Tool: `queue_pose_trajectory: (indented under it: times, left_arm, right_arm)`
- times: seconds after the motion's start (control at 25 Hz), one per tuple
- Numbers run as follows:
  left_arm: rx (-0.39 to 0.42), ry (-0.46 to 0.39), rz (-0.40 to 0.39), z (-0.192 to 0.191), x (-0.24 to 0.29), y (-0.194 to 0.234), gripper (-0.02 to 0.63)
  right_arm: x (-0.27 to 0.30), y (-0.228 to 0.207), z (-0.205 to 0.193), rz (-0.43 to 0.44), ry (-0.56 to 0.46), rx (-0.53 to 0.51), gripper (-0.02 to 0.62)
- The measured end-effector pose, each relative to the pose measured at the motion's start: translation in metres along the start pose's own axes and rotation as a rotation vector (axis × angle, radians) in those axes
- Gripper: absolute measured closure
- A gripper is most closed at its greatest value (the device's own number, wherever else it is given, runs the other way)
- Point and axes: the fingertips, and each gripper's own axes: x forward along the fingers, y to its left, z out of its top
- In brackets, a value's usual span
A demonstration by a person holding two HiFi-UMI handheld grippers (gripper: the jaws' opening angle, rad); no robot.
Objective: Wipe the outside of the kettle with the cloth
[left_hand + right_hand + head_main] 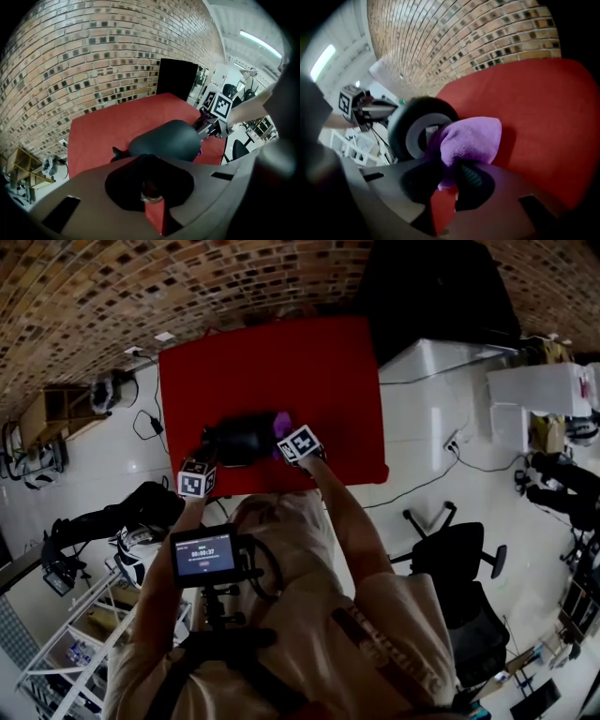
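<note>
Purple cloth (471, 138), pinched in the right gripper (451, 176) for wiping, sits by the kettle (415, 136) just ahead, while the left gripper (151, 190) is closed.

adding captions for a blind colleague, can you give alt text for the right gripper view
The right gripper pinches a purple cloth just in front of the round base of a dark kettle on a red table. A brick wall stands behind.

Red, black, purple and brick
Black kettle (242, 439); plain red counter (281, 362); purple cloth (471, 138); mottled brown-and-tan brick wall (70, 61).
</note>
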Motion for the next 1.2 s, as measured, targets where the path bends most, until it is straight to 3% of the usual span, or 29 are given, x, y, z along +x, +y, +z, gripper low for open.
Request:
queue_pose_trajectory:
  times: [0.08, 0.12, 0.2, 0.28, 0.36, 0.44, 0.56, 0.72, 0.84, 0.92, 1.0, 1.08, 1.12, 1.2]
  left_arm:
    - [0.008, 0.016, 0.007, -0.004, 0.0, -0.003, 0.603]
    - [0.003, 0.022, 0.011, -0.007, 0.0, -0.003, 0.603]
    - [-0.006, 0.031, 0.016, -0.008, 0.001, -0.004, 0.603]
    - [-0.011, 0.038, 0.026, -0.012, 0.003, -0.002, 0.603]
    - [-0.03, 0.038, 0.03, -0.013, 0.002, -0.002, 0.603]
    - [-0.063, 0.028, 0.021, -0.009, 0.0, -0.004, 0.603]
    - [-0.11, 0.014, 0.015, -0.009, 0.001, -0.002, 0.603]
    - [-0.119, 0.003, 0.019, -0.01, 0.0, -0.003, 0.603]
    - [-0.115, -0.018, 0.029, -0.01, -0.001, -0.002, 0.604]
    - [-0.125, -0.03, 0.031, -0.014, -0.001, -0.002, 0.604]
    - [-0.13, -0.038, 0.026, -0.014, -0.001, -0.004, 0.604]
    - [-0.129, -0.049, 0.023, -0.011, 0.001, -0.004, 0.604]
    - [-0.132, -0.051, 0.024, -0.013, 0.002, -0.004, 0.606]
    - [-0.139, -0.051, 0.026, -0.018, 0.003, -0.002, 0.604]
  right_arm:
    - [0.005, -0.011, -0.011, -0.101, 0.144, -0.196, 0.514]
    - [-0.001, -0.016, -0.012, -0.136, 0.177, -0.245, 0.514]
    - [-0.028, -0.019, -0.005, -0.128, 0.153, -0.15, 0.514]
    - [-0.063, -0.019, 0.014, -0.065, 0.018, 0.01, 0.514]
    - [-0.094, -0.015, 0.056, -0.014, -0.189, 0.029, 0.514]
    - [-0.103, 0.007, 0.081, 0.061, -0.256, -0.011, 0.514]
    - [-0.068, 0.026, 0.078, 0.08, -0.144, -0.086, 0.514]
    - [-0.028, -0.008, 0.055, -0.016, -0.016, -0.058, 0.517]
    - [-0.005, -0.015, 0.02, -0.054, 0.184, -0.231, 0.515]
    - [-0.009, -0.023, -0.006, -0.102, 0.272, -0.271, 0.514]
    - [-0.026, -0.03, -0.019, -0.115, 0.23, -0.127, 0.512]
    - [-0.04, -0.017, -0.024, -0.001, 0.117, 0.079, 0.512]
    - [-0.047, -0.008, -0.024, 0.052, 0.065, 0.119, 0.514]
    - [-0.059, 0.021, -0.025, 0.154, -0.012, 0.093, 0.512]
